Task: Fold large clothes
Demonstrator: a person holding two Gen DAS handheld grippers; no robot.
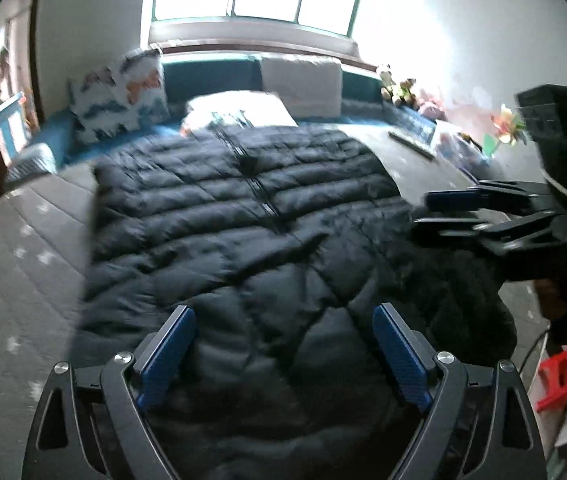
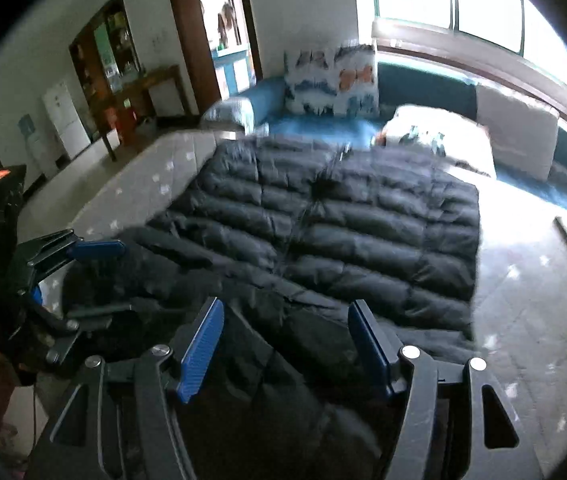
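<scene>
A large black quilted jacket (image 1: 243, 208) is spread flat across the grey bed cover (image 1: 23, 248), its zip line running down the middle away from the cameras and its near end bunched into a darker, rumpled heap; laid out like this, its halves can be brought over one another, which suits the folding task. Behind it, patterned pillows (image 1: 123, 96) and a white pillow (image 1: 239, 112) are left against the teal headboard, clear of the working area. The left gripper (image 1: 283, 344) is held above the jacket's near end with its blue pads wide apart; nothing is pinched between them, and contact with the fabric cannot be confirmed. The right gripper (image 2: 283, 340) is likewise seen with its jaws apart over the near part of the jacket, no cloth caught between the pads. Both frames are blurred, so fine contact is not to be judged. A fresh hold is probably needed next.
</scene>
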